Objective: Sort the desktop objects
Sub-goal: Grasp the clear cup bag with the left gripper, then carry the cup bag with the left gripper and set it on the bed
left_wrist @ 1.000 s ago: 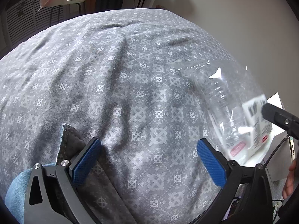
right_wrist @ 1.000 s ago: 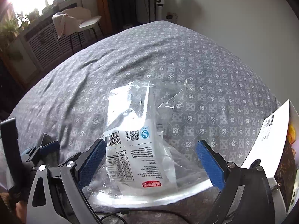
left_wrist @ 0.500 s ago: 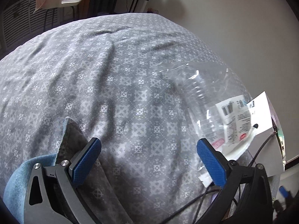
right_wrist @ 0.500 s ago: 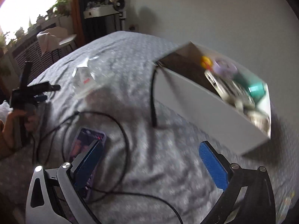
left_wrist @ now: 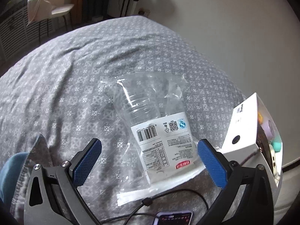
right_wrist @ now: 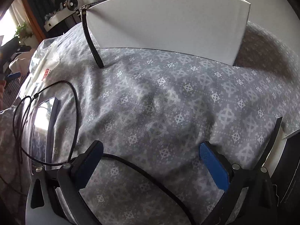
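**A:** Left gripper point(left_wrist: 149, 161) sits low over the bed's grey patterned cover point(left_wrist: 78, 71), jaws wide apart and holding nothing. Lying flat right ahead, its lower part between the jaws, is the clear plastic packet with the white printed label point(left_wrist: 159, 131).

**B:** It's lined up for that packet, I'd say. The label end points back at the jaws, so the stiff sealed edge is the nearest thing to pinch.

**A:** Just beyond the right-hand jaw stands the white cardboard box point(left_wrist: 241, 129), open side up, with small coloured items inside. That reads as the sorting bin.

**B:** Which explains why it sits so close to the loose things: short carry. Now the right gripper point(right_wrist: 151, 162), jaws also spread, empty.

**A:** A thin black cable point(right_wrist: 75, 101) loops across the cover and runs in front of its left jaw. Left of that jaw a phone with a glossy dark screen point(right_wrist: 44, 129) lies inside the loop.

**B:** And the white box wall fills the view straight ahead of those jaws, with a black strap point(right_wrist: 91, 37) hanging down its corner.

**A:** My guess: packet goes first with the left, cable and phone remain for the right. The tangle may drag the phone along if the cable gets lifted alone.

**B:** And that slick film could slide off the pads.
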Available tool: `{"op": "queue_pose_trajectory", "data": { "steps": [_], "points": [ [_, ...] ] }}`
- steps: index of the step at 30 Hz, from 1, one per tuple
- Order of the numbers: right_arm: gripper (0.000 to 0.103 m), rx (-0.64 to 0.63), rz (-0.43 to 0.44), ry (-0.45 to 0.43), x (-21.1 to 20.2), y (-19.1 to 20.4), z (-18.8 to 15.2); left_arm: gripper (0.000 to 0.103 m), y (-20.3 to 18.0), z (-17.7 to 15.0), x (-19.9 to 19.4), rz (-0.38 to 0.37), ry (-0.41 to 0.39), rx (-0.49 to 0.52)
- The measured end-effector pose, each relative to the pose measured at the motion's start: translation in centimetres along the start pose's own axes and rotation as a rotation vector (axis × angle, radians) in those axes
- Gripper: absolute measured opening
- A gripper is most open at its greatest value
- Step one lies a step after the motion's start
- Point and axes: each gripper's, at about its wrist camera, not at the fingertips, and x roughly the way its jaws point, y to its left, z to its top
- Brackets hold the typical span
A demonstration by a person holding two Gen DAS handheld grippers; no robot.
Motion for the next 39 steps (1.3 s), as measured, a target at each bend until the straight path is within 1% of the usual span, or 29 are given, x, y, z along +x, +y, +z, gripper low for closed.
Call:
{"op": "queue_pose_trajectory", "data": {
  "steps": [2, 3, 4, 6, 8, 11, 13, 15, 16, 17, 18, 20, 21, 23, 27, 32, 33, 35, 37, 39],
  "points": [
    [0.103, 0.000, 0.002, -0.011, -0.1, -0.1, -0.2, 0.103, -0.6, 0.6, 2.0, 0.027, 0.002, -0.023],
    [0.103, 0.000, 0.004, -0.015, -0.1, -0.2, -0.3, 0.103, -0.9, 0.9, 3.0, 0.065, 0.009, -0.026],
    [0.103, 0.001, 0.006, -0.018, -0.2, -0.2, -0.3, 0.103, -1.2, 1.3, 4.2, 0.090, 0.023, -0.027],
    [0.103, 0.001, 0.009, -0.021, -0.2, -0.3, -0.4, 0.103, -1.5, 1.9, 6.6, 0.111, 0.066, -0.020],
    [0.103, -0.003, 0.006, -0.024, -0.1, -0.2, -0.5, 0.103, -1.5, 2.0, 8.4, 0.062, 0.092, -0.024],
    [0.103, -0.011, -0.001, -0.026, 0.0, -0.2, -0.6, 0.103, -1.7, 1.8, 8.7, 0.045, 0.022, 0.013],
    [0.103, -0.015, -0.004, -0.027, 0.0, -0.2, -0.7, 0.103, -1.6, 1.5, 9.1, 0.027, 0.019, 0.041],
    [0.103, -0.018, -0.005, -0.029, -0.1, -0.2, -0.8, 0.095, -1.4, 1.1, 9.2, 0.039, 0.015, 0.079],
    [0.103, -0.018, -0.005, -0.030, -0.1, -0.2, -0.8, 0.084, -1.4, 1.3, 9.0, 0.053, 0.006, 0.105],
    [0.103, -0.019, -0.006, -0.031, -0.1, -0.1, -0.9, 0.078, -1.3, 1.3, 8.6, 0.051, 0.004, 0.128],
    [0.103, -0.020, -0.007, -0.032, -0.1, -0.1, -1.0, 0.067, -1.1, 1.5, 8.2, 0.033, 0.010, 0.145],
    [0.103, -0.021, -0.008, -0.037, -0.1, -0.1, -1.0, 0.061, -0.5, 2.1, 7.2, -0.011, 0.034, 0.165],
    [0.103, -0.022, -0.008, -0.040, -0.1, -0.1, -1.0, 0.061, -0.1, 2.2, 6.3, -0.013, 0.026, 0.179],
    [0.103, -0.021, -0.008, -0.039, 0.1, 0.0, -0.9, 0.061, 0.8, 2.6, 3.9, -0.005, -0.023, 0.218],
    [0.103, -0.026, -0.016, -0.036, 0.0, 0.3, -0.8, 0.061, 2.9, 4.3, -2.3, 0.020, -0.154, 0.295],
    [0.103, -0.030, -0.023, -0.032, -0.1, 0.4, -0.9, 0.061, 5.5, 8.7, -10.1, 0.095, -0.336, 0.368],
    [0.103, -0.031, -0.024, -0.032, -0.1, 0.4, -0.9, 0.061, 6.1, 9.7, -11.3, 0.112, -0.366, 0.376],
    [0.103, -0.032, -0.027, -0.031, 0.0, 0.4, -0.9, 0.061, 7.2, 11.5, -13.0, 0.169, -0.421, 0.401],
    [0.103, -0.035, -0.030, -0.029, 0.1, 0.5, -0.8, 0.061, 8.6, 13.1, -13.6, 0.229, -0.447, 0.412],
    [0.103, -0.036, -0.032, -0.028, 0.3, 0.4, -0.7, 0.061, 10.4, 14.5, -13.0, 0.276, -0.436, 0.392]
  ]
}}
